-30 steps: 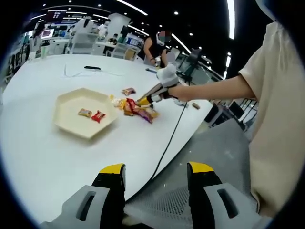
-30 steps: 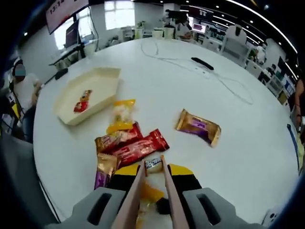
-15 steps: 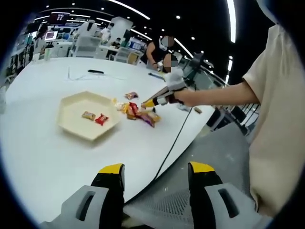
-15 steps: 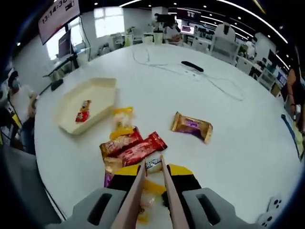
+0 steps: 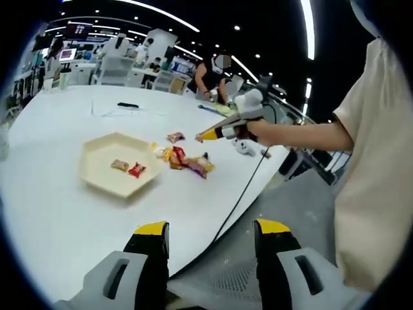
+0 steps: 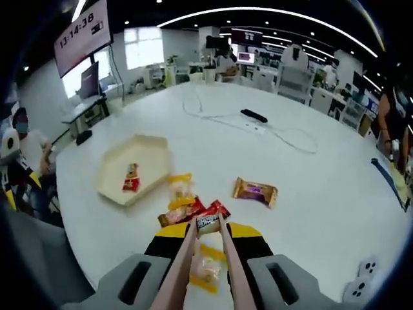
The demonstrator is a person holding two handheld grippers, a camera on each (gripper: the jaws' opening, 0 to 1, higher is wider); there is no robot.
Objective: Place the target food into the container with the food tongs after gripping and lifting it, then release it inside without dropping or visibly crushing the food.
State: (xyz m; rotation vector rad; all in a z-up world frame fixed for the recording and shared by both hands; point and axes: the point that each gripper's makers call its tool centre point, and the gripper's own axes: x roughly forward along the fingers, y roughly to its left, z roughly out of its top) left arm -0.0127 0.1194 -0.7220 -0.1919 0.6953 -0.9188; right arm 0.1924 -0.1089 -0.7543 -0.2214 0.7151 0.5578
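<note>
My right gripper [image 6: 208,234] is shut on a pair of beige food tongs [image 6: 193,258], whose tips pinch a small dark wrapped candy [image 6: 208,223] held in the air above the snack pile [image 6: 184,208]. The cream hexagonal tray [image 6: 150,155] lies to the left beyond the pile, with a red snack [image 6: 131,179] inside. From the left gripper view, a hand holds that right gripper [image 5: 233,124] high over the pile [image 5: 186,160], right of the tray [image 5: 103,179], which holds two snacks [image 5: 128,168]. My left gripper [image 5: 211,231] is open and empty off the table's near edge.
A gold and purple snack [image 6: 255,192] lies alone right of the pile. A white cable [image 6: 284,132] and a black remote [image 6: 253,115] lie farther back on the white round table [image 5: 58,219]. A person sits at the left [image 6: 26,145]. A black cable [image 5: 242,194] hangs off the table's edge.
The right gripper has lifted the tongs and the candy well up from the pile. The left gripper has stayed open near the table's edge.
</note>
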